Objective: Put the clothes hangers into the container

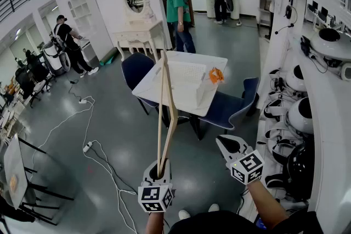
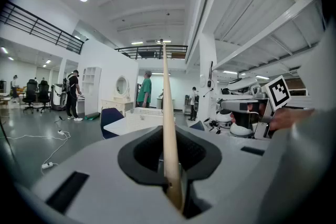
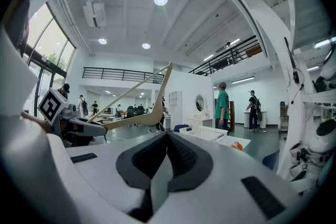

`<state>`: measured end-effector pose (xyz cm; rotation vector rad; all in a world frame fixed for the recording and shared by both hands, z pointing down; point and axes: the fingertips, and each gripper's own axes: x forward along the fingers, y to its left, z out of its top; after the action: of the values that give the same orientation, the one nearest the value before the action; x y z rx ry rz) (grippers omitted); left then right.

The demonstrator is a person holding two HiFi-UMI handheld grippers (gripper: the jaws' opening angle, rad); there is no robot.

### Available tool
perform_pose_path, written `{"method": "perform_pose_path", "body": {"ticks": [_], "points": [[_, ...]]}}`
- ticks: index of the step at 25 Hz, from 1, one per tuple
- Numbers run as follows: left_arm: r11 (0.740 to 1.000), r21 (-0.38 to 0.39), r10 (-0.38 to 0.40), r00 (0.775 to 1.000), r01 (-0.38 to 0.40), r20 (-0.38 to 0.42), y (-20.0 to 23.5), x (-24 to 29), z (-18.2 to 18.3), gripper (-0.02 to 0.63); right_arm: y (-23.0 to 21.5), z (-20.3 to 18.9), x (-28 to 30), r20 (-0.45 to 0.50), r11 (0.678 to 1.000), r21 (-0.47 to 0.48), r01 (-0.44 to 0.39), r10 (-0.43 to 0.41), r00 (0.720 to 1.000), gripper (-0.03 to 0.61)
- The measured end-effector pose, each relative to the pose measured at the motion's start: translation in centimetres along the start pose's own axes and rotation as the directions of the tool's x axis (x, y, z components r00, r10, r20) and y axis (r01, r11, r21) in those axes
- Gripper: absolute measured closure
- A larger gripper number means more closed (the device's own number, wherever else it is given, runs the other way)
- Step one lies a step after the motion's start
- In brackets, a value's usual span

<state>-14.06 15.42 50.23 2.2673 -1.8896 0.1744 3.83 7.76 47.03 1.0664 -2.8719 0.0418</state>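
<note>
A pale wooden clothes hanger (image 1: 167, 112) stands almost upright in my left gripper (image 1: 162, 168), whose jaws are shut on its lower end. In the left gripper view the hanger (image 2: 167, 113) rises as a thin bar from between the pads of that gripper (image 2: 172, 178). My right gripper (image 1: 228, 144) is held to the right at about the same height, shut and holding nothing; in its own view the jaws of the right gripper (image 3: 167, 165) meet, and the hanger (image 3: 137, 115) shows to the left. The white perforated container (image 1: 186, 76) sits on a white table (image 1: 164, 93) ahead.
An orange object (image 1: 216, 75) lies beside the container on the table. Blue chairs (image 1: 229, 108) flank the table. White cables (image 1: 90, 145) run across the grey floor at left. Shelves with white headsets (image 1: 299, 115) line the right side. A person in green (image 1: 178, 8) stands behind the table.
</note>
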Motion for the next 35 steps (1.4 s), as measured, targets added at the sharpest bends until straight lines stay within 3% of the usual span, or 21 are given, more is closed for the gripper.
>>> {"method": "perform_pose_path", "body": {"ticks": [24, 35], "points": [[1.000, 0.004, -0.030, 0.999, 0.030, -0.015, -6.2, 4.2, 0.0, 0.561, -5.0, -1.0, -3.7, 0.010, 1.000, 0.012, -0.002, 0.002, 1.000, 0.558], [0.999, 0.004, -0.045, 0.999, 0.045, -0.015, -6.7, 5.9, 0.4, 0.561, -6.3, -2.0, -3.7, -0.003, 1.000, 0.026, 0.010, -0.010, 1.000, 0.558]]}}
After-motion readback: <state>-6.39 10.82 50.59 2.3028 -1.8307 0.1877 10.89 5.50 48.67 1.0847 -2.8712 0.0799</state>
